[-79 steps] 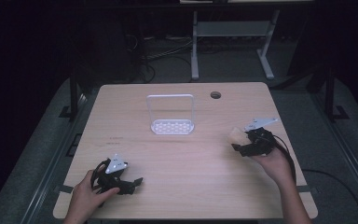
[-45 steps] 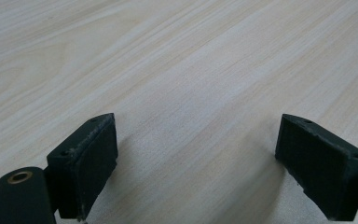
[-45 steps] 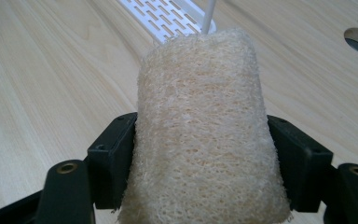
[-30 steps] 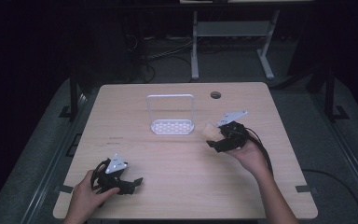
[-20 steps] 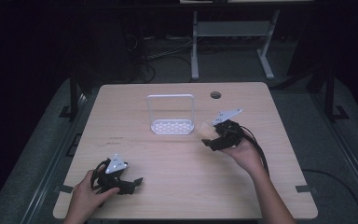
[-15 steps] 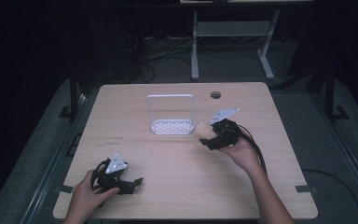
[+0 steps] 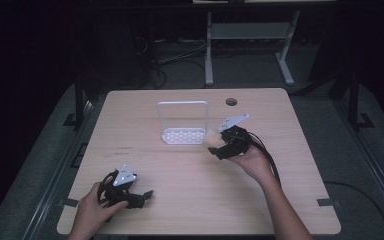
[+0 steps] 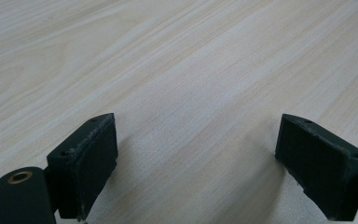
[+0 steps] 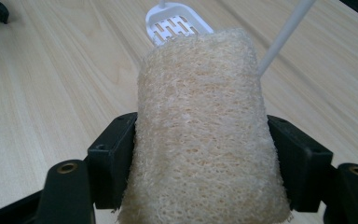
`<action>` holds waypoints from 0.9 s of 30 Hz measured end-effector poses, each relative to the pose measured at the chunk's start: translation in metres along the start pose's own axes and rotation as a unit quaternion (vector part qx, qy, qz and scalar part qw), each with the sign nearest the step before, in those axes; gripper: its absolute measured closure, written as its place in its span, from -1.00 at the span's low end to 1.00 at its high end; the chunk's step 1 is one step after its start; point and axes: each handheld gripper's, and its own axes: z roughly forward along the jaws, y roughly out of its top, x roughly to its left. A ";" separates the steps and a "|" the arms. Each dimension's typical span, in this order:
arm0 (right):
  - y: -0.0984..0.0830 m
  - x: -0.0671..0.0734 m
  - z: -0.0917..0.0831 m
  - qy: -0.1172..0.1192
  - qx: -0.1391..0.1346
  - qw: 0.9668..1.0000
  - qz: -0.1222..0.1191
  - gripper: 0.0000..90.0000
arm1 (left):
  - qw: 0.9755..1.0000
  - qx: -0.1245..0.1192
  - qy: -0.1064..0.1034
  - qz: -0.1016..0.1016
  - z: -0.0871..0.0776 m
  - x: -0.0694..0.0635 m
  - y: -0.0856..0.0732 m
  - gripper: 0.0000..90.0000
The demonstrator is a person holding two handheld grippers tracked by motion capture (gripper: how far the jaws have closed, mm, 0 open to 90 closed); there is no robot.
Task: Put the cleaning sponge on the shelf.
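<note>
- My right gripper (image 7: 219, 146) clamps the sponge (image 7: 211, 140) just beside the white rack (image 7: 184, 135), at its 4 o'clock.
- My left gripper (image 7: 145, 196) rests open on the table (image 7: 290, 165), at 7 o'clock.

Loofah sponge (image 9: 200, 135) bottom cut off

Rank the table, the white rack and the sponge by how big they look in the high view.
1. Table, by far the largest.
2. White rack.
3. Sponge, the smallest, clamped in the right gripper beside the rack.
</note>
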 end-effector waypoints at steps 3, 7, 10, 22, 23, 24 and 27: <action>0.003 0.001 0.002 0.001 0.000 1.000 -0.002 -0.34 | 1.000 0.000 0.000 0.000 0.000 0.000 0.000 -0.73; 0.005 0.001 0.005 0.002 0.000 1.000 -0.001 -0.34 | 1.000 0.000 0.000 0.000 0.000 0.000 0.000 -0.73; 0.008 0.002 0.009 0.005 -0.001 1.000 -0.001 -0.34 | 1.000 0.000 0.000 0.000 0.000 0.000 0.000 -0.73; 0.019 0.002 0.024 0.008 0.001 1.000 -0.006 -0.33 | 1.000 0.000 0.000 0.000 0.000 0.000 0.000 -0.73; 0.020 0.002 0.025 0.008 0.000 1.000 -0.007 -0.33 | 1.000 -0.001 0.000 0.000 0.000 0.000 0.000 -0.73; 0.021 0.002 0.027 0.009 -0.001 1.000 -0.006 -0.33 | 1.000 -0.001 0.001 0.000 0.000 0.000 0.000 -0.73; 0.024 0.003 0.031 0.009 0.000 1.000 -0.008 -0.33 | 1.000 -0.001 0.001 0.000 0.000 0.000 0.000 -0.73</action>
